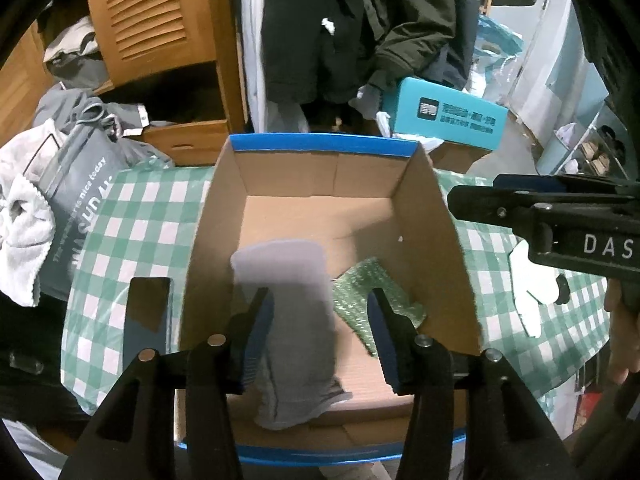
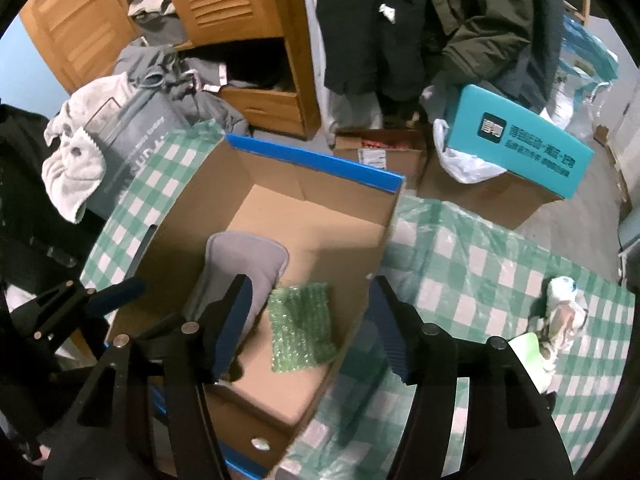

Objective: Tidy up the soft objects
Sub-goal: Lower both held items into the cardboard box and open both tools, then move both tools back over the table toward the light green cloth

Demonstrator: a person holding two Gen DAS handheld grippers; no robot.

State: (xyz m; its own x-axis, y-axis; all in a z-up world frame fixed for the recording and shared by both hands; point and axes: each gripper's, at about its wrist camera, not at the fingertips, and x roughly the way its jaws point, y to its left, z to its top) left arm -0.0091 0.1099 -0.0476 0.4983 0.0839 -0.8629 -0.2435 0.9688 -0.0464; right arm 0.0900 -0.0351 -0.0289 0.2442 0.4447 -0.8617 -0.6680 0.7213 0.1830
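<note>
Over the cardboard box [image 1: 424, 216], left wrist view: left gripper [image 1: 320, 312] is hanging with fingers apart, grey sock [image 1: 288, 280] lying loose between them on the box floor, green bubble wrap [image 1: 360, 292] beside it. Right wrist view — right gripper [image 2: 310, 308] is hovering, jaws spread, gripping nothing, bubble wrap below.

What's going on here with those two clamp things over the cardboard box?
A person is tidying soft things into a cardboard box on a green checked cloth, with a handheld gripper in each hand. Both the left gripper and the right gripper hover over the box with jaws apart. A grey sock lies between the left gripper's fingers, which do not look pressed on it, beside a piece of green bubble wrap. More soft items lie on the cloth outside the box.
</note>
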